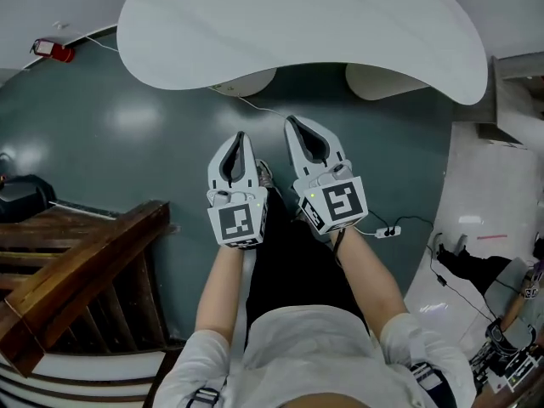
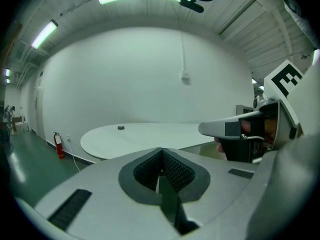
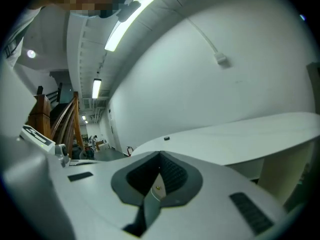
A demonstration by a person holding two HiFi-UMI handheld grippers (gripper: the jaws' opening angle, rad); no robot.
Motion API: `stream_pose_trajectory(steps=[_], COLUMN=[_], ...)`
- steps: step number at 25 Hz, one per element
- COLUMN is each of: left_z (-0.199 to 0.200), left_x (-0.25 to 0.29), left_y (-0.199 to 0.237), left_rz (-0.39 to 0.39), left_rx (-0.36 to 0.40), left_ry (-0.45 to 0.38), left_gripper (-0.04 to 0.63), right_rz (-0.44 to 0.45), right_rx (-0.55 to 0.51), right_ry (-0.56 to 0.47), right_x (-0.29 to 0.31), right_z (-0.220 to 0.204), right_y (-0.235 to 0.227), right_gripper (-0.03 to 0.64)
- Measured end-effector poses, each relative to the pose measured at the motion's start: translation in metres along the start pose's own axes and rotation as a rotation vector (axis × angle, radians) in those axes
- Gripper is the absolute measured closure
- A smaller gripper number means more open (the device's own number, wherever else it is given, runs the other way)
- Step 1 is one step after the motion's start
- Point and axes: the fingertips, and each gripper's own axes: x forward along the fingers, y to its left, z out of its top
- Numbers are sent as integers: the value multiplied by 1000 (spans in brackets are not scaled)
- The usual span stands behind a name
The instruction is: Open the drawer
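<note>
left claw (image 1: 239, 137) and right claw (image 1: 294, 122) are pressed together, empty, pointing toward the white table (image 1: 340, 24).

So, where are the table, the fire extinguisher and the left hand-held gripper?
table (image 1: 297, 32): head view, bare top.
fire extinguisher (image 2: 59, 146): left gripper view, red body.
left hand-held gripper (image 1: 239, 138): head view, jaw tips.
</note>
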Motion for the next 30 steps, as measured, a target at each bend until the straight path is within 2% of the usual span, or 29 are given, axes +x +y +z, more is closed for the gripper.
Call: stream_pose_trajectory(steps=[5,9,12,22,24,28,30], left_z=[-50,-66,-77,-141,-156,-184,-197], left_x=[6,20,27,55,62,89,104], left_y=[30,54,70,100,109,120,124], left_rz=[45,98,124,138,139,136,126], left_rx=[-32,-42,-42,-60,-84,-192,-214], left_ry=[55,46,49,111,124,140,159], left_gripper=[591,591,591,591,591,590,589], right_rz=[49,89,97,93,105,131,135], right_rx=[19,-46,-50,-37,-48,-54,-58], right_ry=[67,107,138,108,104,126,140], right_x=[25,43,44,81,88,97,102], right_z=[-50,-78,-97,-123,-123,-134,-138], right_y=[17,23,22,14,21,22,20], right_gripper=[604,604,604,604,604,604,604])
